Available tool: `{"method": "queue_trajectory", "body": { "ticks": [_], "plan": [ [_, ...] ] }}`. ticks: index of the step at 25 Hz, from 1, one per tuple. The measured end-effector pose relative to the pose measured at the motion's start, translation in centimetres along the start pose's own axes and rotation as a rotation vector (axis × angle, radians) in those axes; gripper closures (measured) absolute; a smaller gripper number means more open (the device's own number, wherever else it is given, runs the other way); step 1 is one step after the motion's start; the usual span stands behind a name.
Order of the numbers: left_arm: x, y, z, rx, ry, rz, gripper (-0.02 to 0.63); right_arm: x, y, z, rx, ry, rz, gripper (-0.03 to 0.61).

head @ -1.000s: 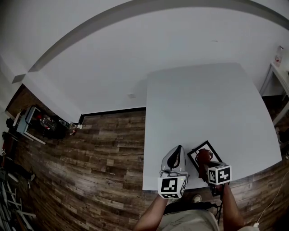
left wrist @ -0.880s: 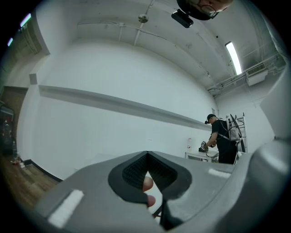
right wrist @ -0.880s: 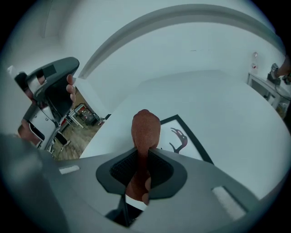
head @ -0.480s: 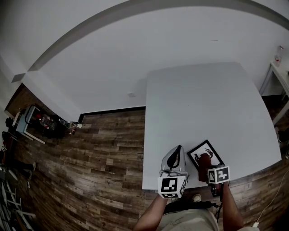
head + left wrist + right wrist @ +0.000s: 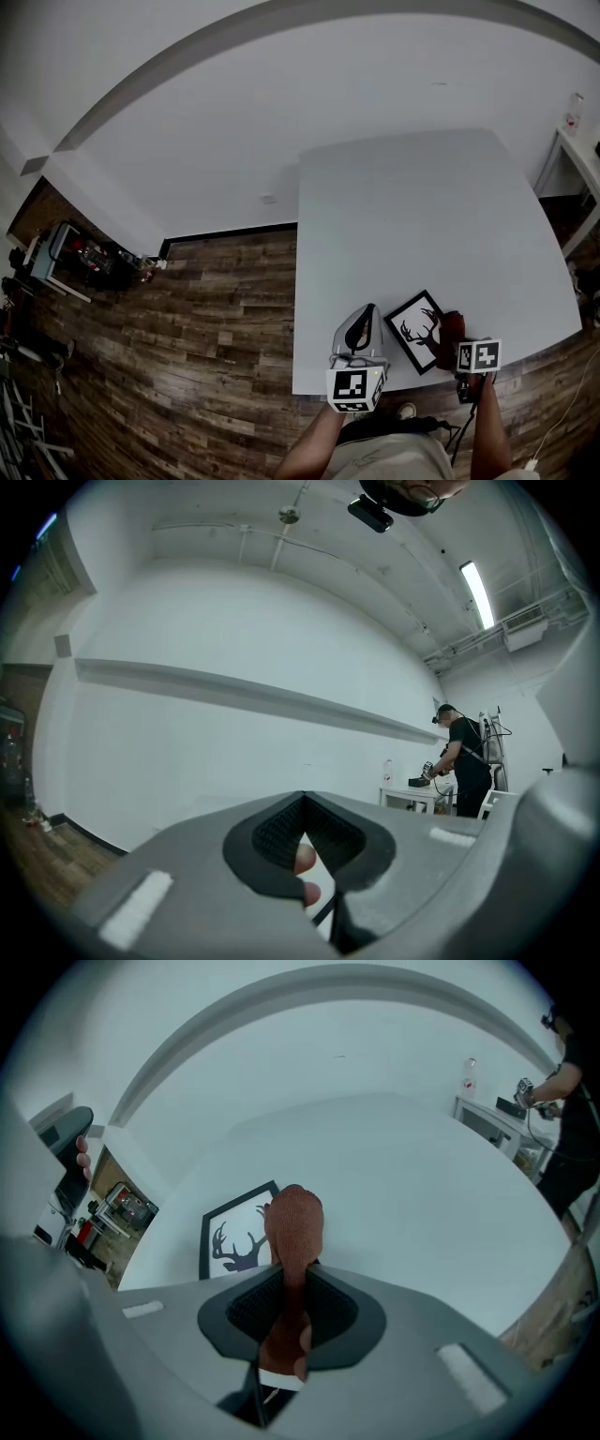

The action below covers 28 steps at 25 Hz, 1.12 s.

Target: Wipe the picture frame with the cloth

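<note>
A black picture frame (image 5: pixel 416 330) with a deer-antler print lies flat near the white table's front edge; it also shows in the right gripper view (image 5: pixel 232 1239). My right gripper (image 5: pixel 459 341) is shut on a reddish-brown cloth (image 5: pixel 451 326), which bulges out past the jaws (image 5: pixel 294 1224). The cloth sits just right of the frame's edge, and I cannot tell whether it touches the frame. My left gripper (image 5: pixel 367 312) hovers just left of the frame, shut with nothing in it. In its own view the left gripper (image 5: pixel 302 799) points up at a white wall.
The white table (image 5: pixel 422 216) ends close to me, with wooden floor (image 5: pixel 187 337) to its left. A second white table (image 5: pixel 579 155) carrying a bottle stands at the far right. A person (image 5: pixel 463 766) stands by it. Clutter (image 5: pixel 84 258) lies along the left wall.
My right gripper has carried the cloth rightward off the frame's picture, so the deer print is uncovered. The left gripper has barely moved.
</note>
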State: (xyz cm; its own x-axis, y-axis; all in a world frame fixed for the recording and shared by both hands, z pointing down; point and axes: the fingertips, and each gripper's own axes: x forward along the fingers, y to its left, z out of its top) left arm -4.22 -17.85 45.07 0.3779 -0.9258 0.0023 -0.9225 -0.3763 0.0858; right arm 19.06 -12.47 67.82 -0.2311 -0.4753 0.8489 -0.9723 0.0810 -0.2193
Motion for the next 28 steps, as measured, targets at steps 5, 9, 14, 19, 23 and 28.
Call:
{"method": "queue_trajectory", "body": {
  "ticks": [5, 9, 14, 19, 23, 28],
  "plan": [
    [0.1, 0.2, -0.8, 0.001, 0.016, 0.003, 0.614, -0.3, -1.3, -0.2, 0.03, -0.008, -0.015, 0.491],
    [0.2, -0.2, -1.2, 0.002, 0.023, -0.001, 0.614, -0.3, -1.1, 0.0, 0.029, -0.014, -0.011, 0.491],
    [0.5, -0.4, -0.9, 0.006, 0.018, -0.004, 0.614, -1.3, 0.3, 1.8, 0.003, -0.095, 0.041, 0.491],
    [0.8, -0.4, -0.5, 0.004, 0.01, -0.004, 0.614, -4.2, 3.1, 6.3, -0.111, -0.324, 0.081, 0.491],
    [0.9, -0.4, -0.4, 0.0, 0.008, -0.002, 0.614, -7.4, 5.0, 9.7, -0.19, -0.527, 0.068, 0.491],
    [0.6, -0.4, -0.1, -0.003, -0.004, -0.001, 0.614, -11.3, 6.5, 12.4, -0.234, -0.741, 0.054, 0.491]
  ]
}}
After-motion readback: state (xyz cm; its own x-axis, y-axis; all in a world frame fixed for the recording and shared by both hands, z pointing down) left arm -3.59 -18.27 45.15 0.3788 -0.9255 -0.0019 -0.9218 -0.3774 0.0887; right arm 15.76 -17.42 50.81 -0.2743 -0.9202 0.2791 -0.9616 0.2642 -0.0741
